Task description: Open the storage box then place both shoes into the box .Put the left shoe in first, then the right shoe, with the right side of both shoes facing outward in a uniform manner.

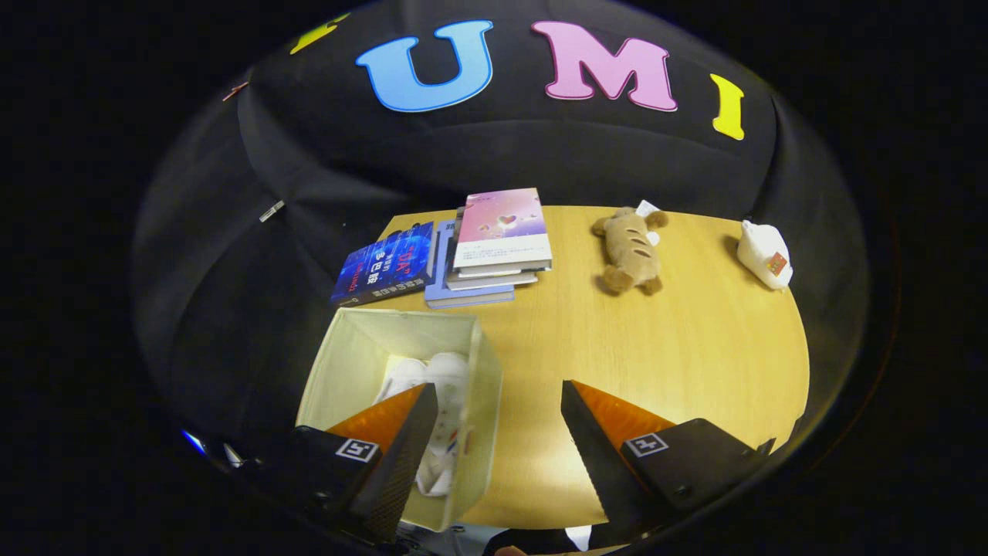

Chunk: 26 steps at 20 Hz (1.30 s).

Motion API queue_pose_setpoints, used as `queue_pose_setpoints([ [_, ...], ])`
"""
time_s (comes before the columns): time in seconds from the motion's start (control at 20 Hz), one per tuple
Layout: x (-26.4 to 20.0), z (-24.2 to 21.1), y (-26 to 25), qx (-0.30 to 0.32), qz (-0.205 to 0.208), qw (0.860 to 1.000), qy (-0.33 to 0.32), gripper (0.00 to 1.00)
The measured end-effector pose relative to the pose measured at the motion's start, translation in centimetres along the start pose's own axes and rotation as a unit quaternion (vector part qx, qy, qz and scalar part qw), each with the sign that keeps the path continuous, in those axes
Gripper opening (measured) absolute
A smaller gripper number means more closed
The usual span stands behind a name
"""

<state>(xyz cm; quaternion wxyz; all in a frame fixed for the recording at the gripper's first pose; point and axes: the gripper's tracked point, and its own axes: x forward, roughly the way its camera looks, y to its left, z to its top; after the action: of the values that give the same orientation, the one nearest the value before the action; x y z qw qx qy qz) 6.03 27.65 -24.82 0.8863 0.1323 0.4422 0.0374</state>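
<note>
A pale cream storage box (478, 401) stands open on the wooden table, under and just ahead of my left finger. White shoes (440, 378) lie inside it; how many and which way they face I cannot tell, as the left finger covers part of them. My gripper (498, 394) hangs above the table with its fingers wide apart and nothing between them. The left finger (394, 432) is over the box's opening, the right finger (617, 432) over bare table to the right of the box.
Beyond the box lies a stack of books (494, 247) with a dark blue book (386, 266) beside it. A brown plush toy (633, 251) and a small white plush (764, 255) lie at the far side of the table (695, 347).
</note>
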Motion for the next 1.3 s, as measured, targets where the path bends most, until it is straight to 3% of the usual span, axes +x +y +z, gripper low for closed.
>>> queue_pose_setpoints([
  [0.65, -8.5, 4.2, -20.4, -0.048, -0.059, 0.986, -0.148, 0.99],
  [1.3, -19.7, 8.7, -29.9, -0.098, -0.064, 0.950, -0.290, 0.96],
])
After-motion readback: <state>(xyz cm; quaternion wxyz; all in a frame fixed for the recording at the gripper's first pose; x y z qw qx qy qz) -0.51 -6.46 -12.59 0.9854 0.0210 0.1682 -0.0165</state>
